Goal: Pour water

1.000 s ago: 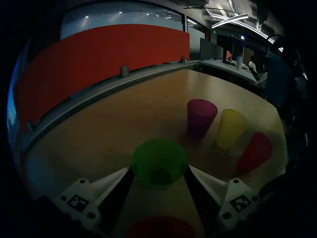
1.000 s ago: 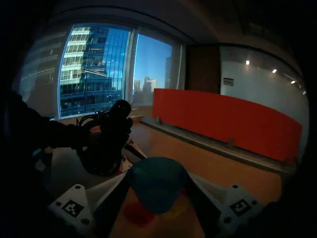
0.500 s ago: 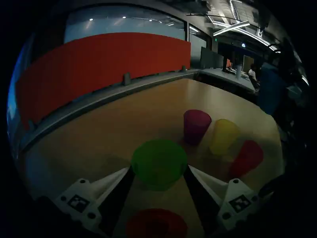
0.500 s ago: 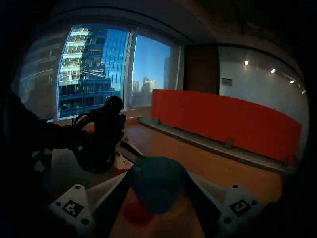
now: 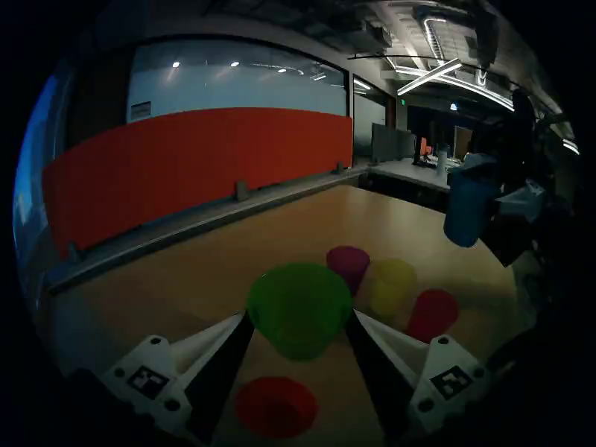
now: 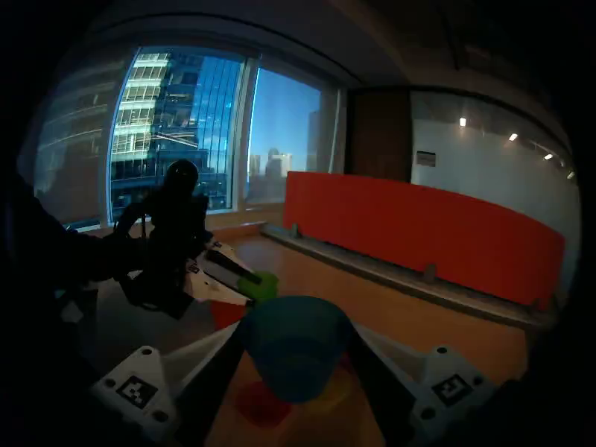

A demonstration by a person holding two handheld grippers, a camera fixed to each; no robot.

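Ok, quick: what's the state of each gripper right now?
Left gripper: closed, holding the green cup.
Right gripper: closed, holding the blue cup.

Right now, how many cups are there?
6: green cup in the left gripper, blue cup in the right gripper; purple, yellow and two red cups on the table.

- The left gripper (image 5: 298,322) pointed forward, both fingers pressed on the sides of a green cup (image 5: 299,305).
- The right gripper (image 6: 296,337) clamped a blue cup (image 6: 296,361) likewise, one finger on each side.
- In the right gripper view, the left gripper sat farther off to the left, its fingers reaching rightward, with a dark hand (image 6: 153,249) around its body.
- In the left gripper view, the right gripper was raised at the right edge, well apart from the left.
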